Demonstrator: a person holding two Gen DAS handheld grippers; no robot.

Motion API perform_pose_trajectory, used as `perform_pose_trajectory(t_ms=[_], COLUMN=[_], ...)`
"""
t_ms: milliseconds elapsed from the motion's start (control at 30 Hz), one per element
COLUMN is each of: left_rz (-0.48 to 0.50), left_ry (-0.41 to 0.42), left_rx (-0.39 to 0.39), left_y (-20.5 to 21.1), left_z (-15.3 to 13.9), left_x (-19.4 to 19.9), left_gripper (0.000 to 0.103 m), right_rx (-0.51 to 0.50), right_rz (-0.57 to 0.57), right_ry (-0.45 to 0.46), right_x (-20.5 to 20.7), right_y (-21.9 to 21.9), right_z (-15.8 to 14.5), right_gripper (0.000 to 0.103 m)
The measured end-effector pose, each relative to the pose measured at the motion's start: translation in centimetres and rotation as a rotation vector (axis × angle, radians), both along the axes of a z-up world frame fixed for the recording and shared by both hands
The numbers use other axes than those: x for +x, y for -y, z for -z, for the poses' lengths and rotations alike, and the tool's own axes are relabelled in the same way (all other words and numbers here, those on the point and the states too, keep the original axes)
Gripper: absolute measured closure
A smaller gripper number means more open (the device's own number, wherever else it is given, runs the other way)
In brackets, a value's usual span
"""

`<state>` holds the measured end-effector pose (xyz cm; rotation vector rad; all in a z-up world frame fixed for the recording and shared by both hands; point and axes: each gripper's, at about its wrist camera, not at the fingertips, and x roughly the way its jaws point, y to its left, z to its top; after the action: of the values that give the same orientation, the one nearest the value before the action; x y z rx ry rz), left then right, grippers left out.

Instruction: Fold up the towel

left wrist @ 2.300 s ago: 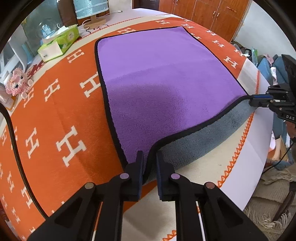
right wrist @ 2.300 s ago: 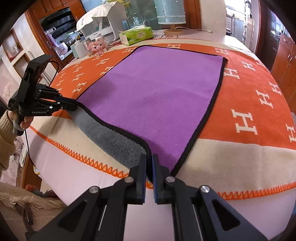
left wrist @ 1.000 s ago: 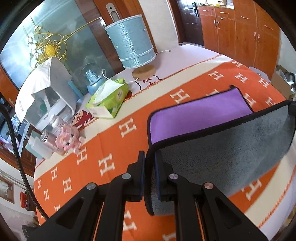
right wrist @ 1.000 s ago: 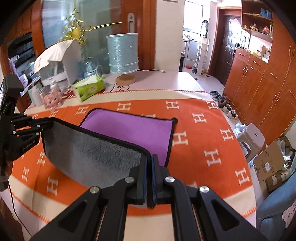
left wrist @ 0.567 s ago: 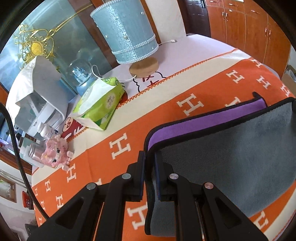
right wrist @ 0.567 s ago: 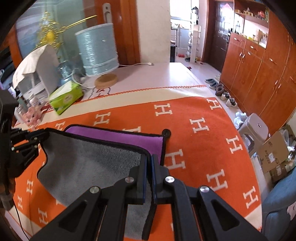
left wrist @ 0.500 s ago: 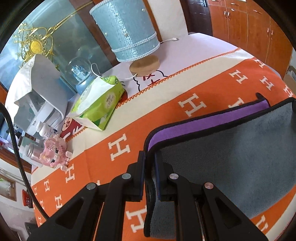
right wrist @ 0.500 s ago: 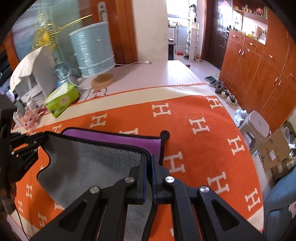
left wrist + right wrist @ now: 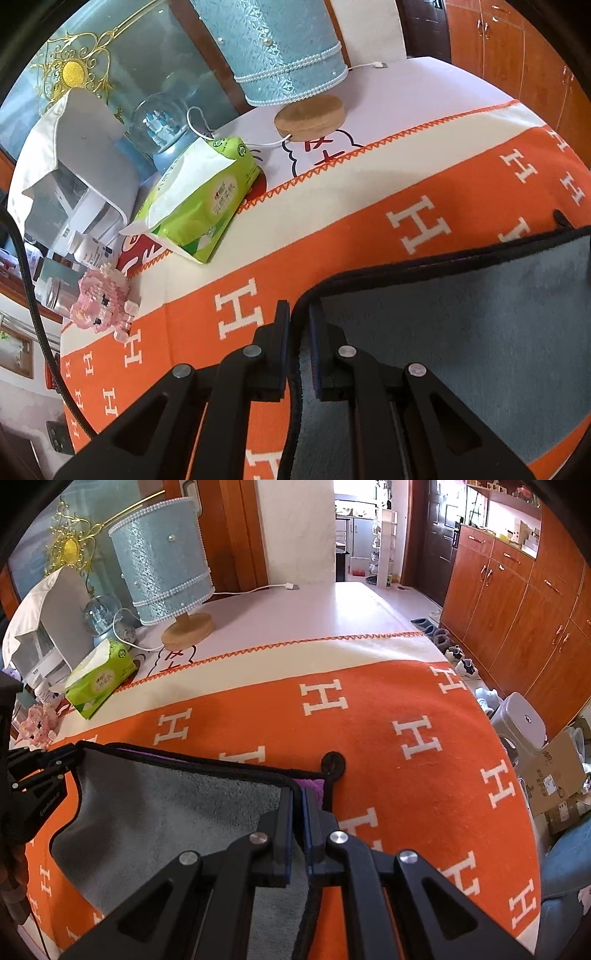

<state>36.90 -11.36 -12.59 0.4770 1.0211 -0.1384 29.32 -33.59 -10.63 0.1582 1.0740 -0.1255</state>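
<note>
The towel (image 9: pixel 461 332) is purple on one face, grey on the other, with black trim. It lies folded over on the orange blanket (image 9: pixel 351 236), grey side up. My left gripper (image 9: pixel 298 314) is shut on its near-left corner. My right gripper (image 9: pixel 298 797) is shut on the other carried corner, and the grey face (image 9: pixel 166 812) spreads to its left. A sliver of purple (image 9: pixel 314 784) shows under that corner, next to the towel's black hanging loop (image 9: pixel 333 763). The left gripper also shows at the left edge of the right wrist view (image 9: pixel 70 755).
Beyond the towel stand a blue lamp (image 9: pixel 280 48) on a wooden base, a green tissue pack (image 9: pixel 199 199), a pink block figure (image 9: pixel 101 302), bottles and a white box (image 9: pixel 70 155). Wooden cabinets (image 9: pixel 517 590), a stool (image 9: pixel 517 720) and cardboard boxes are off the table's right.
Both grippers have carried the near edge of the towel forward and down over its far half. The purple face, still a broad strip half a second ago, is now almost covered.
</note>
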Motion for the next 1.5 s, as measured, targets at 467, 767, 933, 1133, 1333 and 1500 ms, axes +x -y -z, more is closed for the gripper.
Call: perform_pose_trajectory(t_ms=[467,767,933,1133,1333,1500], left_rz=[-0.017,-0.033,-0.064,-0.095,-0.084,-0.099], left_ry=[-0.021,-0.023,-0.013,-0.019,0.017,0.048], left_rx=[0.053,0.034,0.039,-0.010,-0.055,-0.105], left_y=[1.3,1.1,0.7,-0.5,-0.8,-1.2], left_z=[2.3,2.8,2.9,1.7,-1.3,-4.6], left_x=[1.8,2.0,2.0,1.6,-0.7,-3.2], left_gripper=[0.092,0.092,0.064,0.044,0.025,0.020], right_rx=[-0.014,-0.027,-0.046,-0.032,-0.009,0.024], right_rz=[-0.006,-0.008,-0.002,0.001,-0.020,-0.032], right_ry=[-0.038,-0.045,-0.055,-0.034,-0.016,0.008], right_x=[1.7,1.9,1.8,1.0,-0.5,-2.1], right_y=[0.3,0.2,0.1,0.3,-0.8,-2.1], right_z=[2.3,3.0,3.0,1.7,-0.9,-3.5], right_gripper=[0.098,0.098,0.093,0.090,0.090,0.090])
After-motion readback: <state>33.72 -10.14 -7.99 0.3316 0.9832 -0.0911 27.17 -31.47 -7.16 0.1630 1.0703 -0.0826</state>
